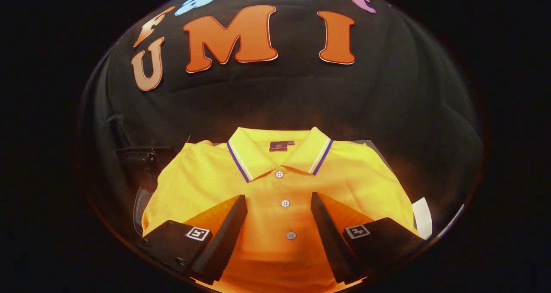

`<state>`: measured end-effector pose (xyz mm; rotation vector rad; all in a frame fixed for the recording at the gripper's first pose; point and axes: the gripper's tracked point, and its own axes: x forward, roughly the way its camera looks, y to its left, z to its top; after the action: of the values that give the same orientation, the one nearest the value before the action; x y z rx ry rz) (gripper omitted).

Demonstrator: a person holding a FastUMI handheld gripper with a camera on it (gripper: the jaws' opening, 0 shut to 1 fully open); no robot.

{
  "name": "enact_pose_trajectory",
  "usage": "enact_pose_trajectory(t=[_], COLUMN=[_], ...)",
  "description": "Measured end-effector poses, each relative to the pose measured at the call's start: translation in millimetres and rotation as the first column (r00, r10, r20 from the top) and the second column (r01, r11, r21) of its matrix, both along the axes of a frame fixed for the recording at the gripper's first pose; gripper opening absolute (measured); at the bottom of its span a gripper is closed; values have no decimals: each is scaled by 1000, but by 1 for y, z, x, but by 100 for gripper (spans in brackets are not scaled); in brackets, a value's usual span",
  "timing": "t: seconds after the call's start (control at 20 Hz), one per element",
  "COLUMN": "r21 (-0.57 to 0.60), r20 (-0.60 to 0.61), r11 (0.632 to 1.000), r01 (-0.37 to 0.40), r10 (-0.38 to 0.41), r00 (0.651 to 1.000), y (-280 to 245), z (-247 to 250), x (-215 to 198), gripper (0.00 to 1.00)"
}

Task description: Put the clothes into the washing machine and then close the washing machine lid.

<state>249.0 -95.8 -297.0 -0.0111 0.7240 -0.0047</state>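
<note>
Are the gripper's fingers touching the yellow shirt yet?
Cannot tell. In the gripper view the gripper is open, its fingers spread over the folded yellow shirt, buttons between them. Looking straight down, no gap or contact shows plainly.

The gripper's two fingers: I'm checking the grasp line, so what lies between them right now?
In the gripper view the open gripper has the yellow polo shirt between its fingers: the button placket, two buttons showing there, collar beyond the tips.

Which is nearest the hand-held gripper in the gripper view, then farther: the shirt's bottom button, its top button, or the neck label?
From the open hand-held gripper:
1. Bottom button, between the fingers.
2. Top button, just beyond the fingertips, under the collar.
3. Neck label, farthest, inside the collar.
</note>
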Motion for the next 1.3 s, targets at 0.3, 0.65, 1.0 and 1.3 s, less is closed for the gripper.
enact_pose_trajectory(t=[0.3,0.65,1.0,1.3], r21=[-10,-4,-11,130], r20=[-27,-106,-119,-68], r11=[999,1000,998,991], r01=[-31,-27,-66,-25], r10=[31,26,64,34], r00=[999,994,991,997], y=[6,13,18,22], z=[0,-1,2,13], x=[-3,-6,-7,-9], gripper=[78,34,15,10])
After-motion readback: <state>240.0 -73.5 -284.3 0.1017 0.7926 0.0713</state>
